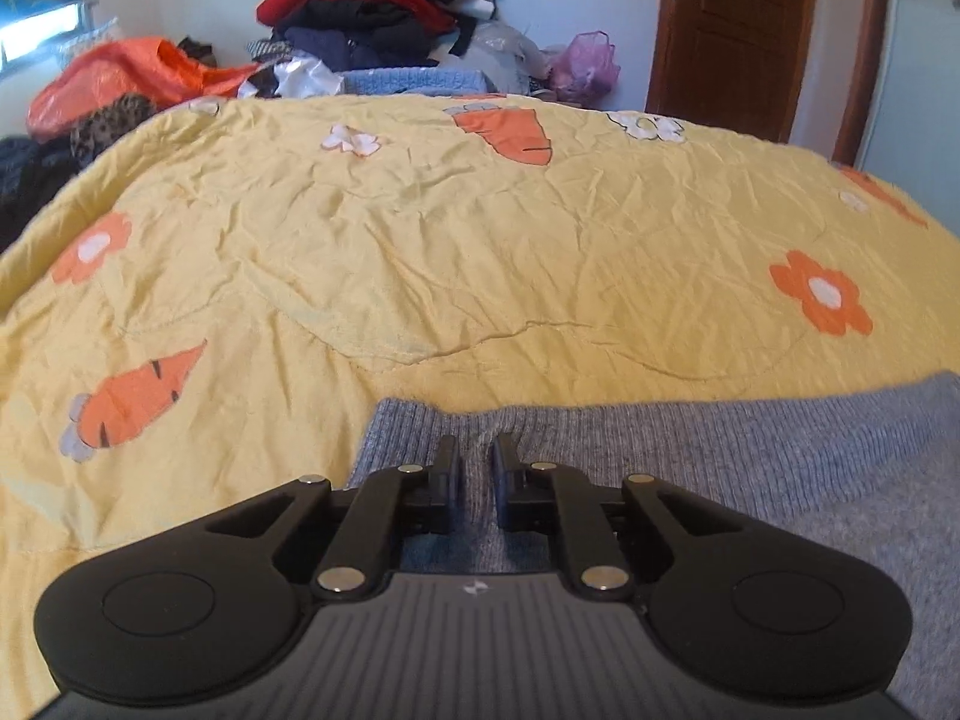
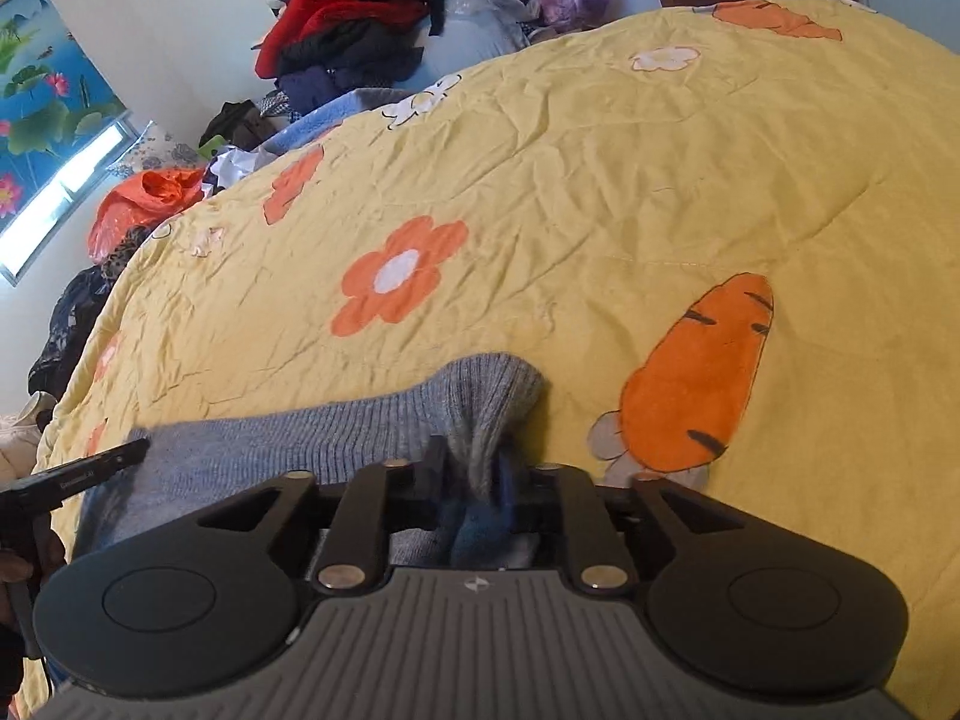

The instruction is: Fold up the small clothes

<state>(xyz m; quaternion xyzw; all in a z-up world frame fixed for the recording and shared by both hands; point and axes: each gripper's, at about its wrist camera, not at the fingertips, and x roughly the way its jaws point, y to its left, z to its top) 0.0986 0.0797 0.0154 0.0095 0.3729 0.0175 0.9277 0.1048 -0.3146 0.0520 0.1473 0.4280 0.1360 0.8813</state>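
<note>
Grey ribbed knit is pinched between the nearly closed fingers of the left gripper (image 1: 477, 468), which has hold of the grey knit garment (image 1: 750, 450) at its far edge, close to one corner; from the jaws the cloth runs away to the right across the yellow quilt (image 1: 420, 228). The right gripper (image 2: 474, 468) likewise has its fingers clamped on a thick bunched fold of the same garment (image 2: 336, 432) at the opposite corner, the ribbed hem rising just ahead of its tips. Beside that gripper, at its left, the dark tip of the other tool (image 2: 96, 468) lies over the cloth. Ahead of both grippers the quilt is bare apart from its printed carrots and flowers; well beyond its far edge stands a heap of clothes (image 1: 372, 6). The step in hand appears to be the taking of two corners before a fold. The next move probably calls for lifting both corners together, keeping the edge taut between them, and carrying it evenly over the rest of the garment without dragging the quilt.
</note>
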